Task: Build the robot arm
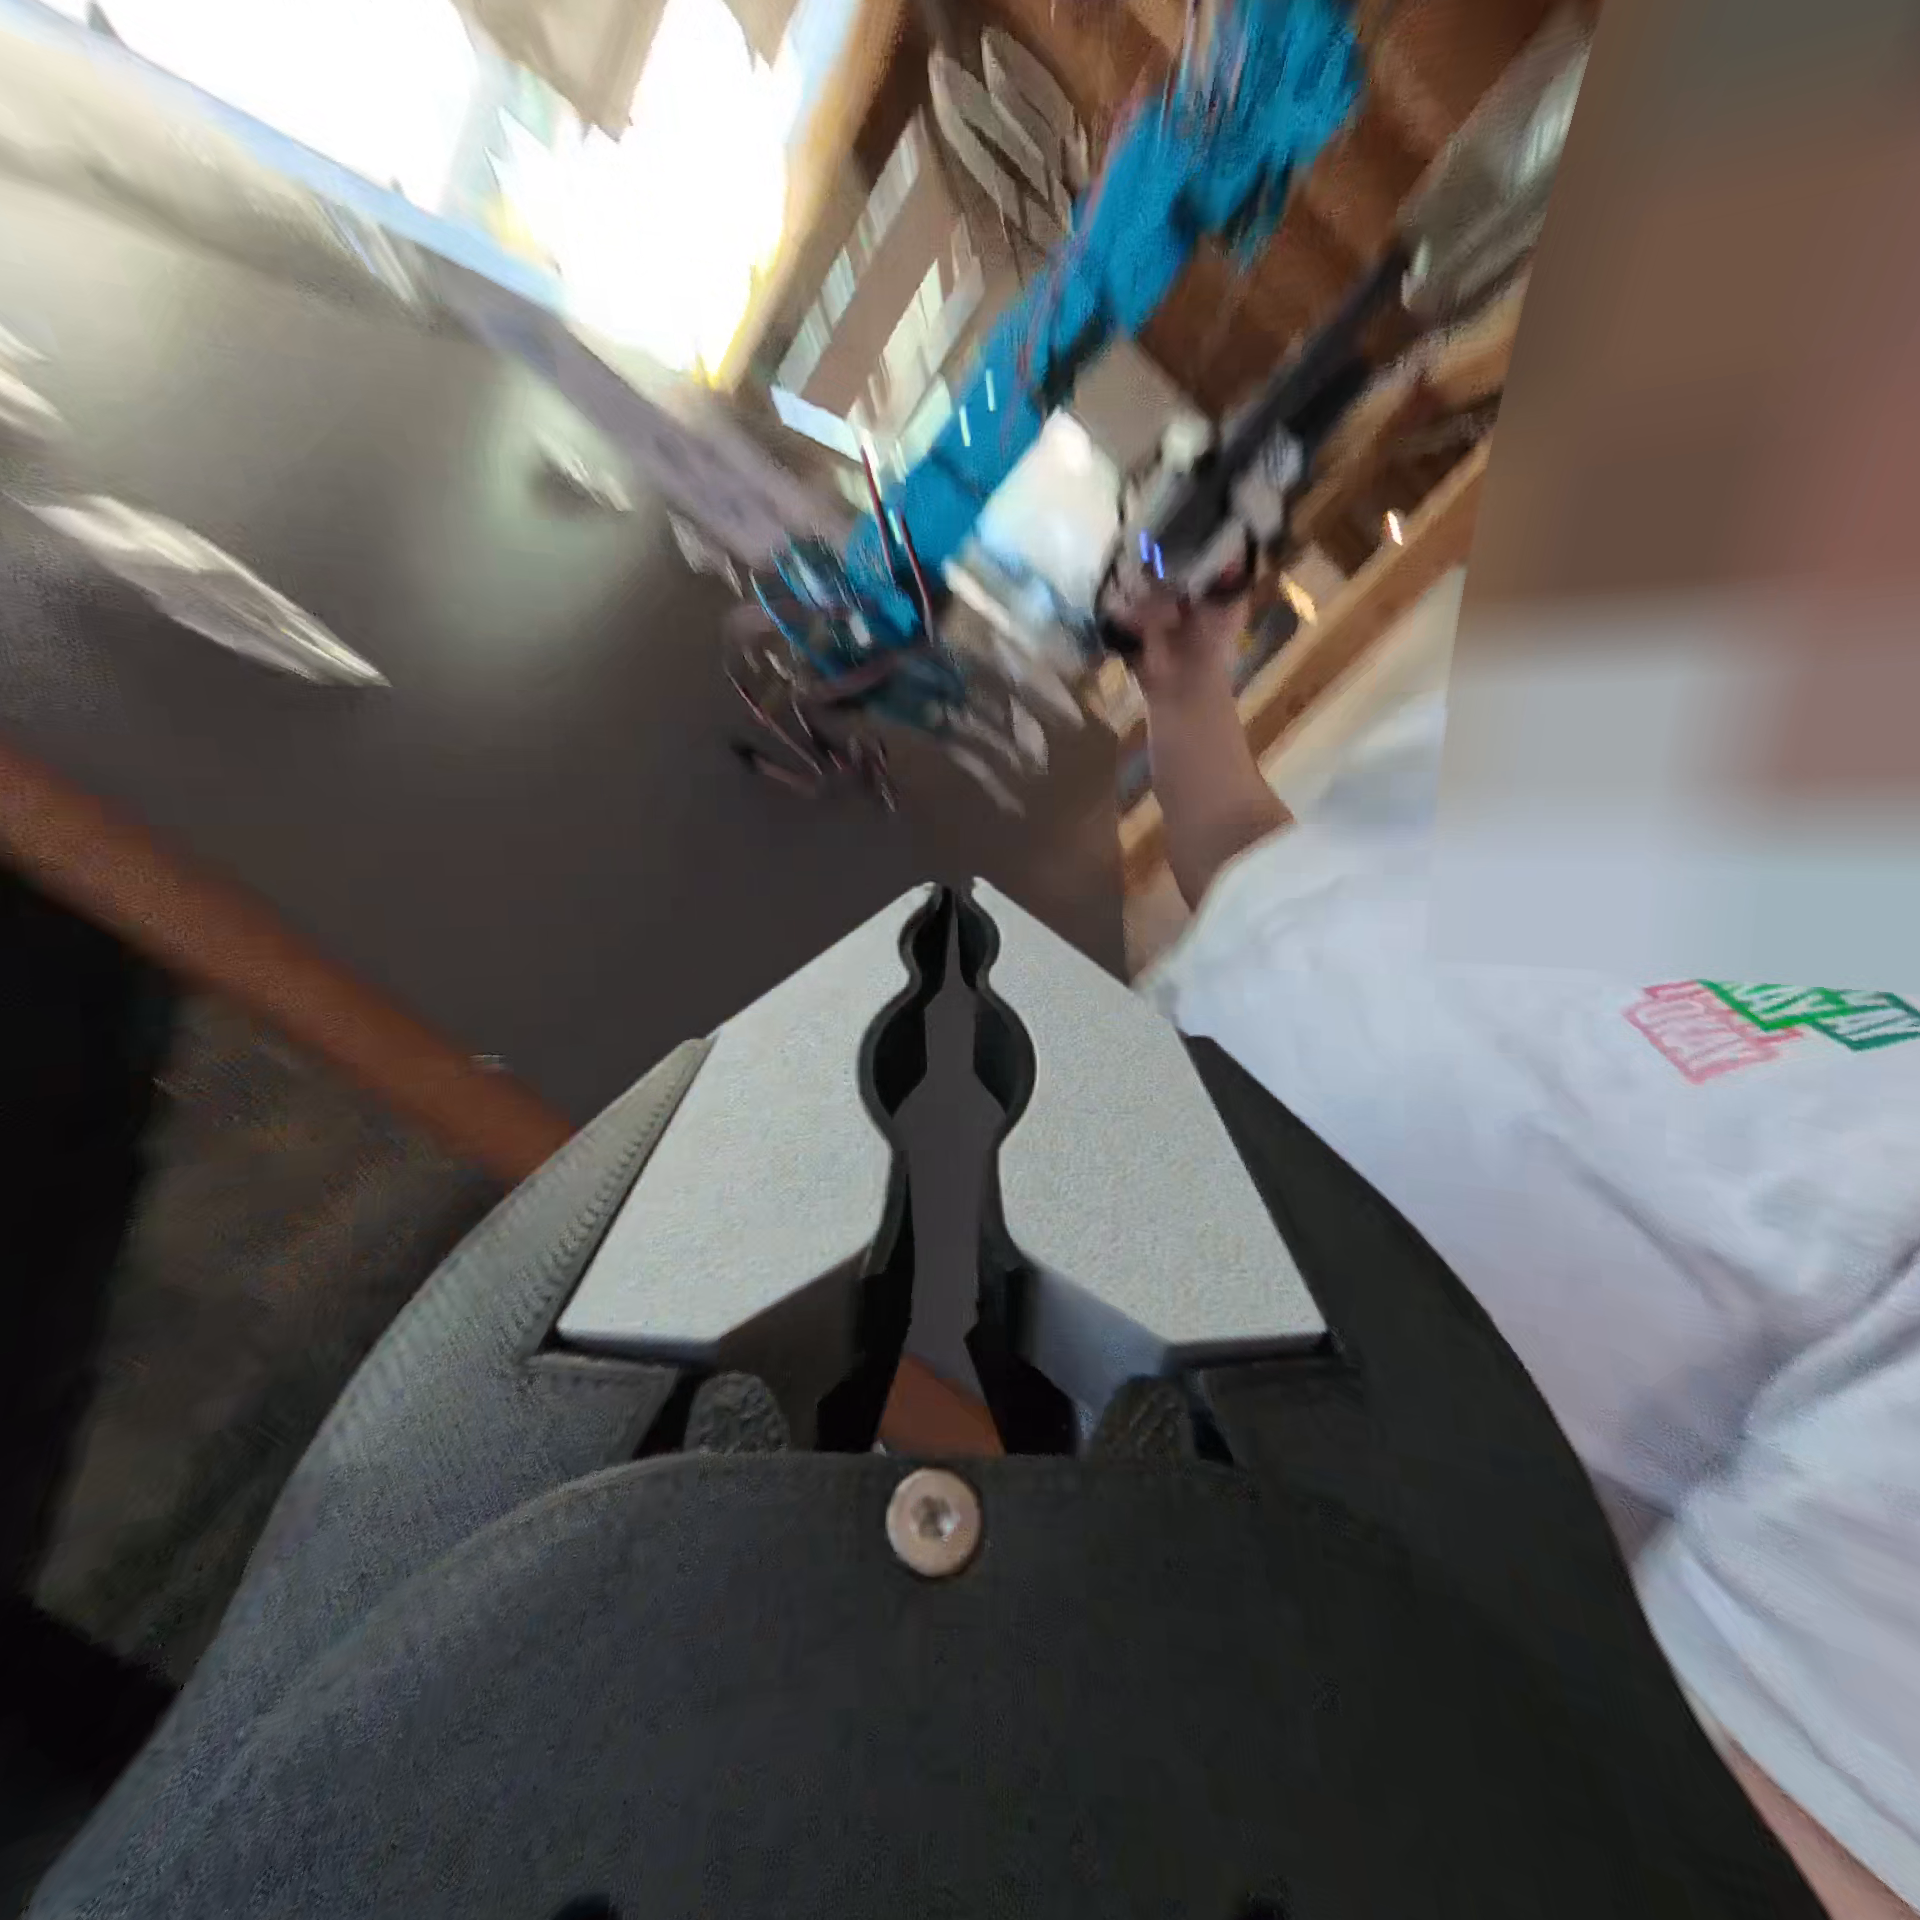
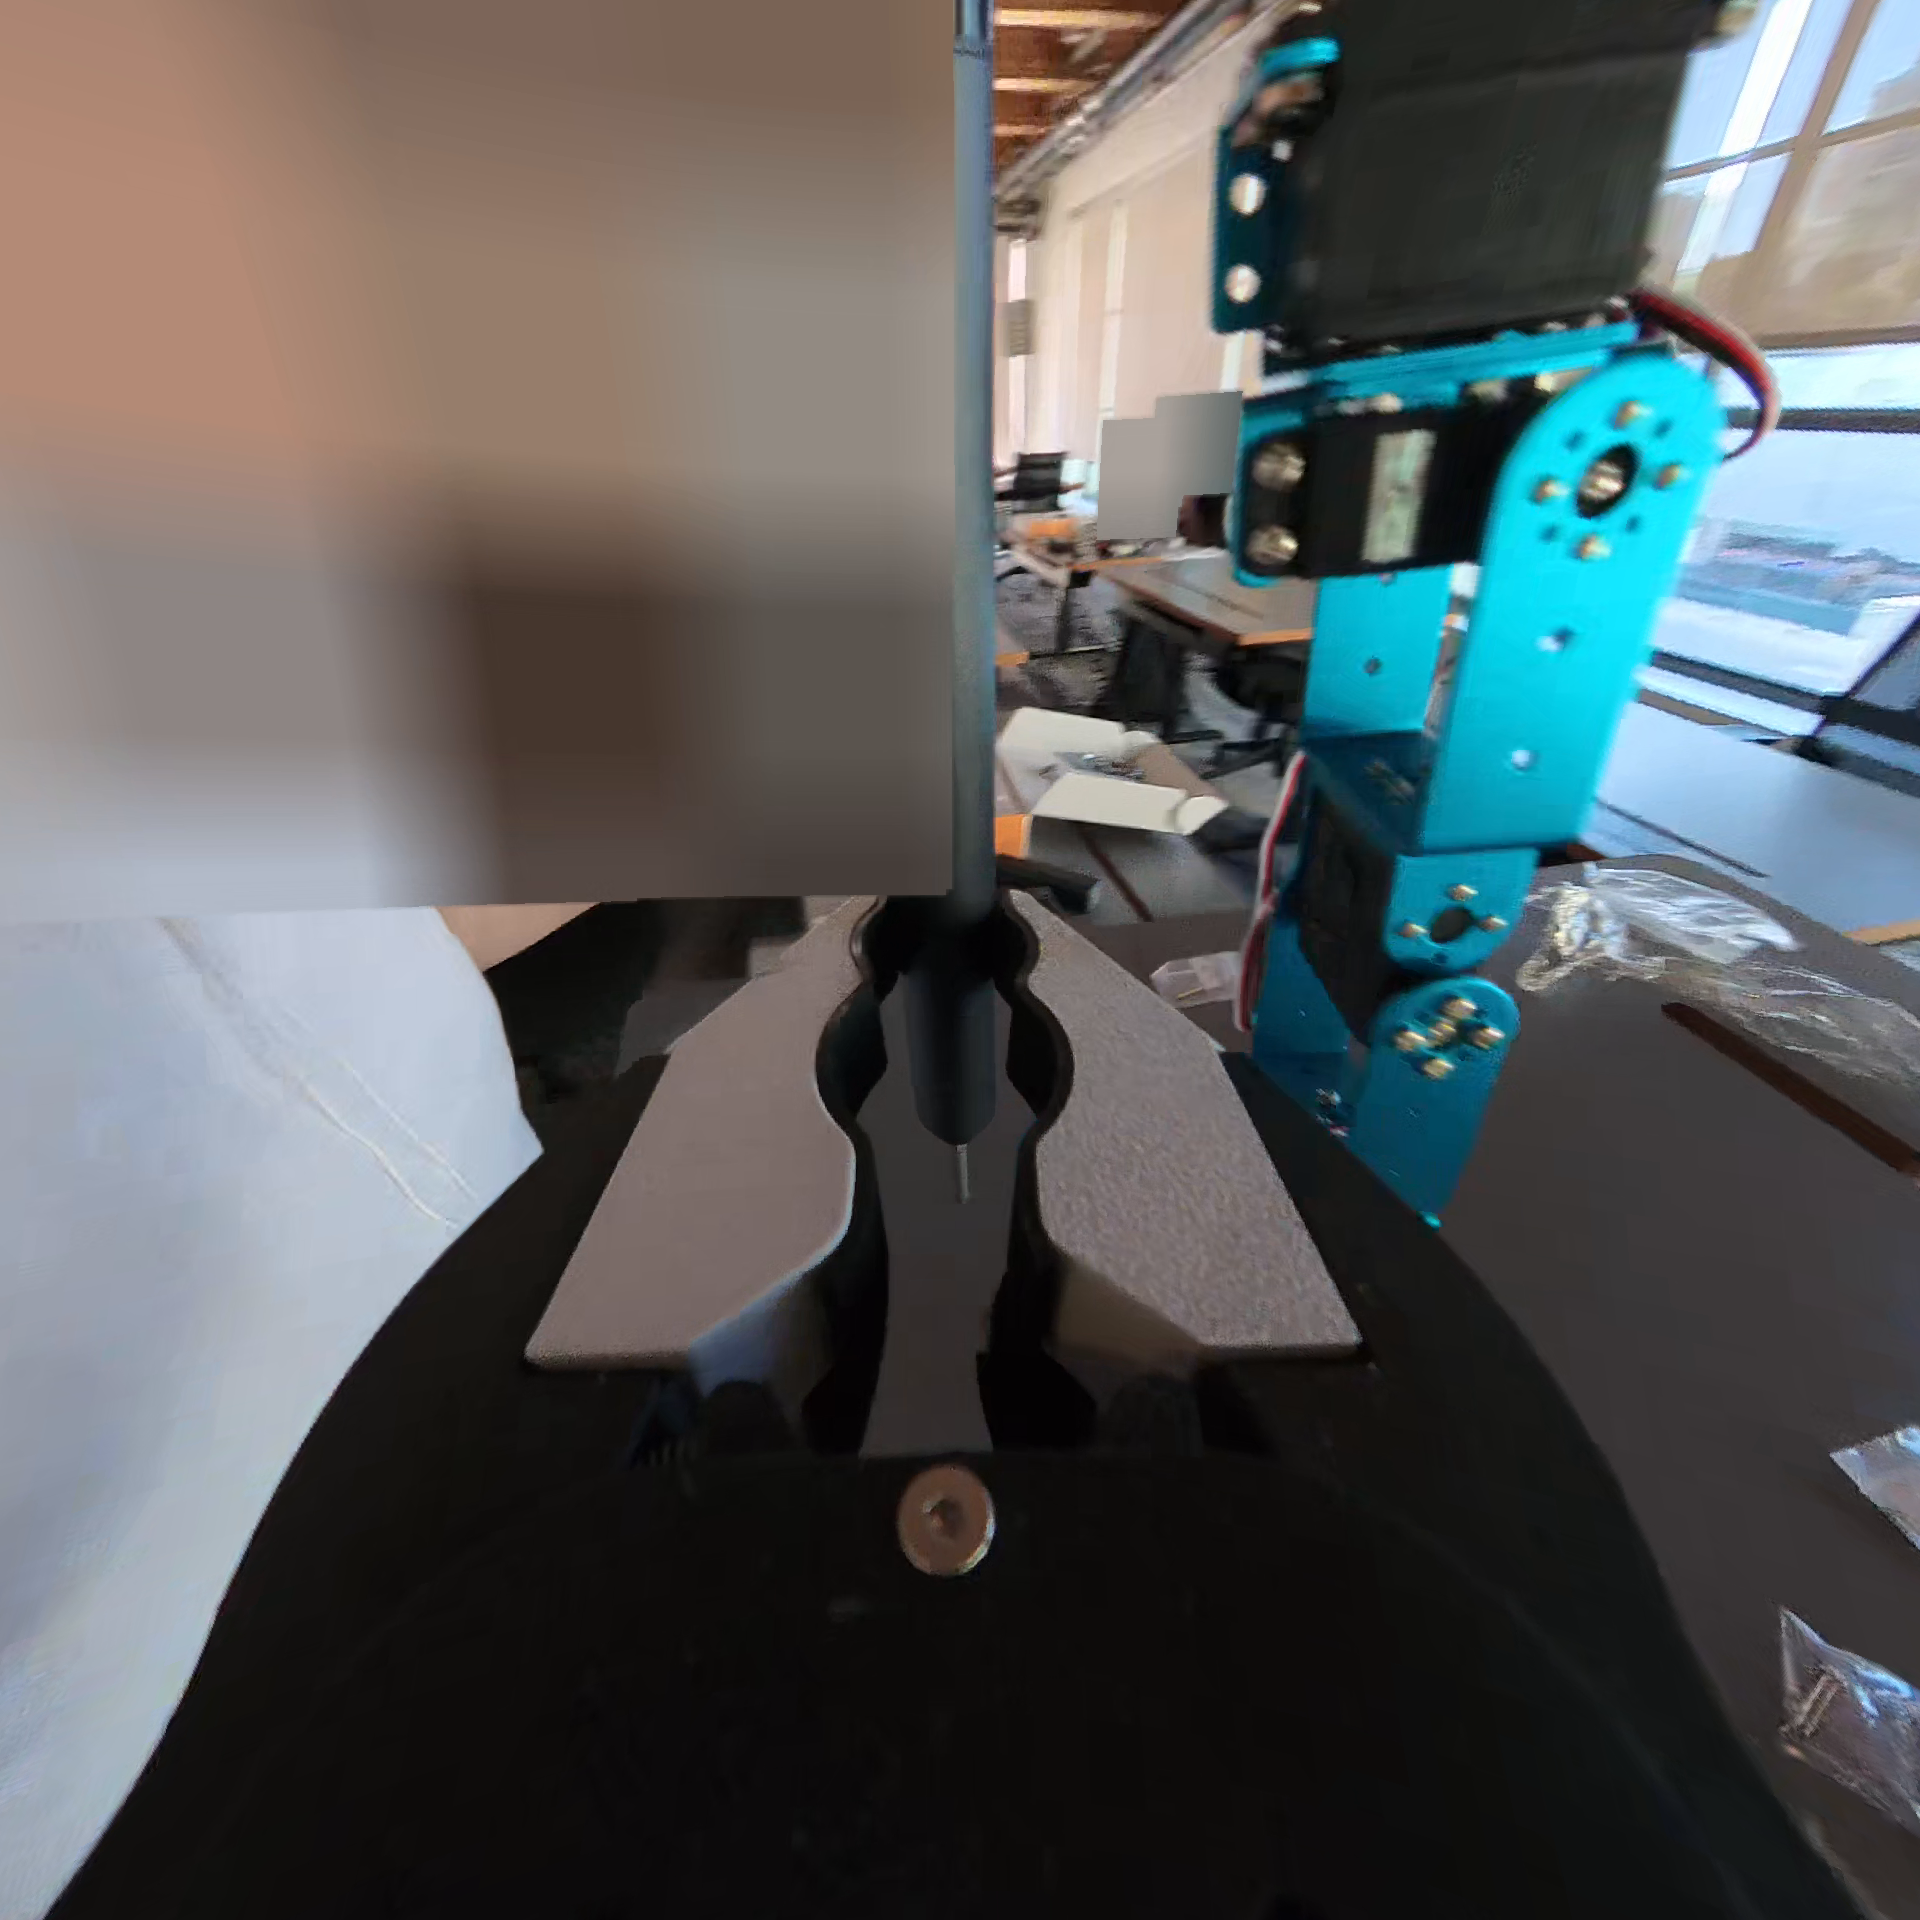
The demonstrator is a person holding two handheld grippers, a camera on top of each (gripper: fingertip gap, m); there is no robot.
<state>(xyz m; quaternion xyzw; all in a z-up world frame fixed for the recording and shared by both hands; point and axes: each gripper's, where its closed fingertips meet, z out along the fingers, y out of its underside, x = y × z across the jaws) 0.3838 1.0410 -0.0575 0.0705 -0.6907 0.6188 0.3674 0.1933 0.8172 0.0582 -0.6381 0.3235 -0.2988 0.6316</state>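
Note:
My left gripper (image 1: 953, 891) is shut and empty, its tips touching, held above the edge of a dark table (image 1: 499, 582). The left wrist view is motion-blurred. A blue metal robot arm with black servos (image 1: 1049, 343) stands on the table ahead; it also shows close up in the right wrist view (image 2: 1455, 582). My right gripper (image 2: 940, 920) is shut on a slim dark grey screwdriver (image 2: 951, 1049). Its shaft rises upright between the jaws and its thin metal bit points back toward the camera. The right gripper also shows far off in the left wrist view (image 1: 1195, 520), held by a hand.
A person in a white shirt (image 1: 1558, 1143) is close on the right of the left wrist view. Clear plastic bags of small parts (image 2: 1662, 935) lie on the dark table (image 2: 1662, 1195). White paper sheets (image 1: 208, 603) lie on the table. Desks and large windows stand behind. The gap from one gripper's tips to the other's is roughly 30 cm.

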